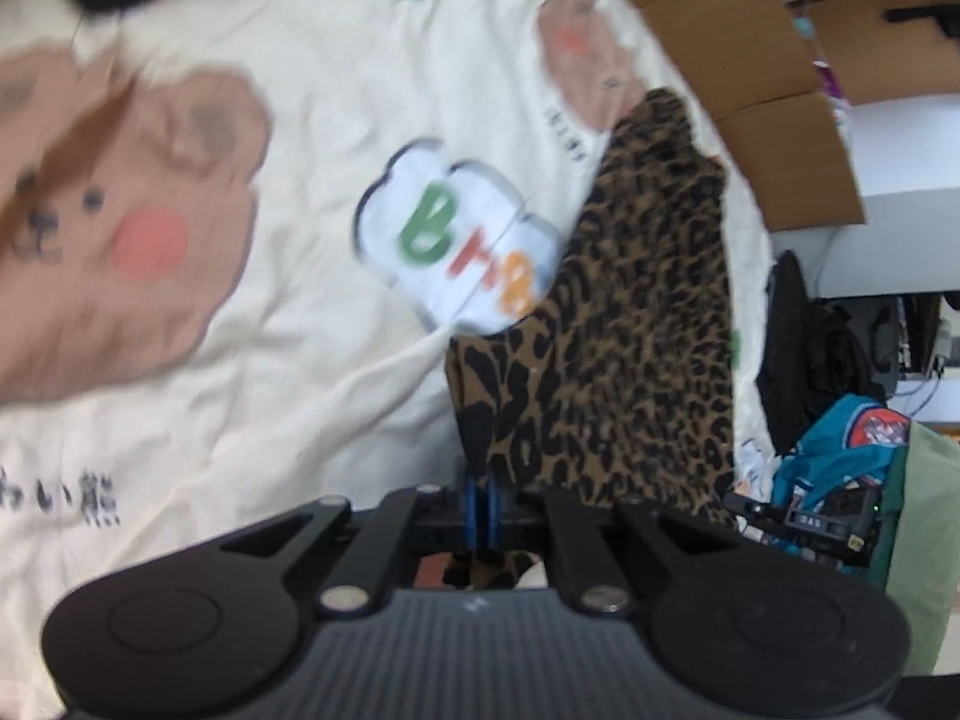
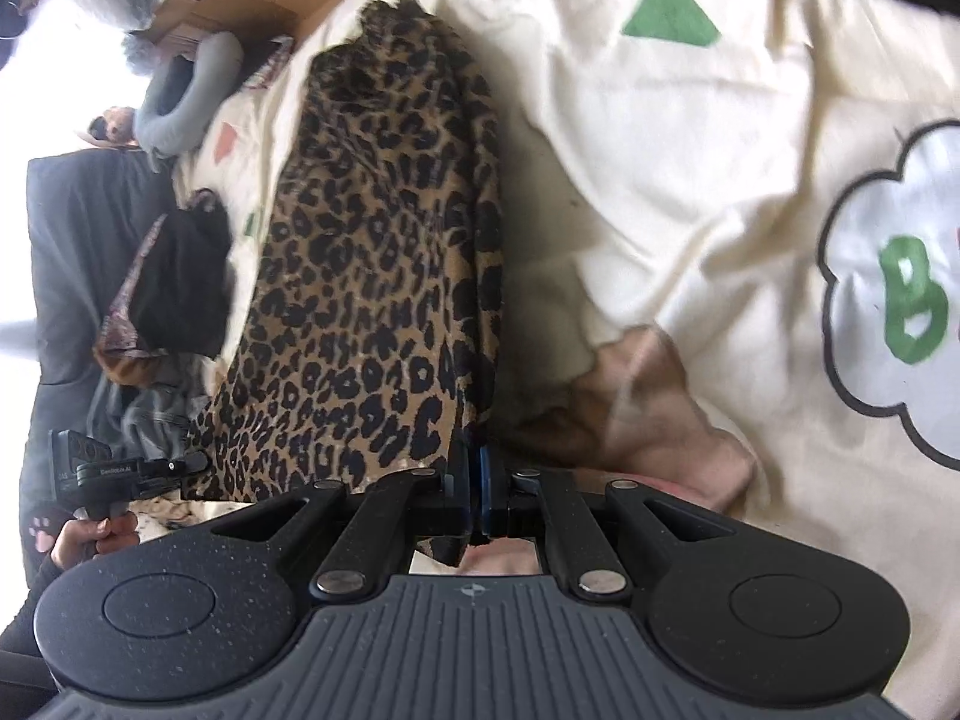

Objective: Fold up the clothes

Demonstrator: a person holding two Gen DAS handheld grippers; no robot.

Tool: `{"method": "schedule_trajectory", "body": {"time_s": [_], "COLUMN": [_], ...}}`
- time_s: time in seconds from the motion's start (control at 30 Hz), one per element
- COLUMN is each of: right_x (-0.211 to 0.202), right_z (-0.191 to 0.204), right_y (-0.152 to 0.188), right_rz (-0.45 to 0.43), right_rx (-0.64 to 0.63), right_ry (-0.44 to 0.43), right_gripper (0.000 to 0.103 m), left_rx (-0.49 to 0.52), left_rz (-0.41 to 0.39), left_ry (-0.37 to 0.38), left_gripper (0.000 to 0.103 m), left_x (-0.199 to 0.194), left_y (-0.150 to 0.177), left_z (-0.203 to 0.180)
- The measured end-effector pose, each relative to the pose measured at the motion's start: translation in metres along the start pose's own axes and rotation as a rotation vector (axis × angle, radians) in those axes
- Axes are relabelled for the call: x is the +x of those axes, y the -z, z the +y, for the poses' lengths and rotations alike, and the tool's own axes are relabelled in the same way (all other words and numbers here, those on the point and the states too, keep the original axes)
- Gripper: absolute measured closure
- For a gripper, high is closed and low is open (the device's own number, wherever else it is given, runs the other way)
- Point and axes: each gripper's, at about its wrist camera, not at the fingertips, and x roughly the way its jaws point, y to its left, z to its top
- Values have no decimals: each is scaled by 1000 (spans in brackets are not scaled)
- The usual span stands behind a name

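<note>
A leopard-print garment [image 1: 648, 300] hangs stretched between my two grippers above a cream bedsheet [image 1: 270, 390] printed with bears. My left gripper [image 1: 480, 498] is shut, its blue pads pinching one edge of the cloth. In the right wrist view the same garment [image 2: 372, 252] runs away from the camera as a long folded panel. My right gripper [image 2: 474, 480] is shut on its near corner. At the lower left of that view, the left gripper [image 2: 195, 462] holds the other corner, gripped by a person's hand [image 2: 90, 534].
Cardboard boxes [image 1: 768, 60] line the far side of the bed. A teal garment [image 1: 840, 456] and a green cloth [image 1: 924, 528] lie at the right. A black garment [image 2: 180, 282] and a grey neck pillow [image 2: 186, 96] sit beside the leopard cloth. The sheet [image 2: 690, 150] is wrinkled.
</note>
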Motion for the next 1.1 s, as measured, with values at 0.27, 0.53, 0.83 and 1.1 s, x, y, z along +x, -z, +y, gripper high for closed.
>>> {"method": "schedule_trajectory", "body": {"time_s": [0.27, 0.53, 0.83, 1.1], "right_x": [13, 10, -4, 1], "right_z": [-2, 15, 34, 53], "right_y": [-4, -16, -53, -77], "right_rz": [1, 3, -104, -155], "right_rx": [-50, -120, -183, -235], "right_ry": [98, 179, 206, 185], "right_gripper": [103, 97, 95, 75], "left_rx": [-23, -51, 22, 158], "left_rz": [31, -13, -162, -181], "left_ry": [-36, -130, -127, -45], "left_gripper": [99, 83, 75, 76], "left_x": [34, 19, -22, 22], "left_y": [1, -9, -52, -82], "left_z": [17, 18, -10, -74]}}
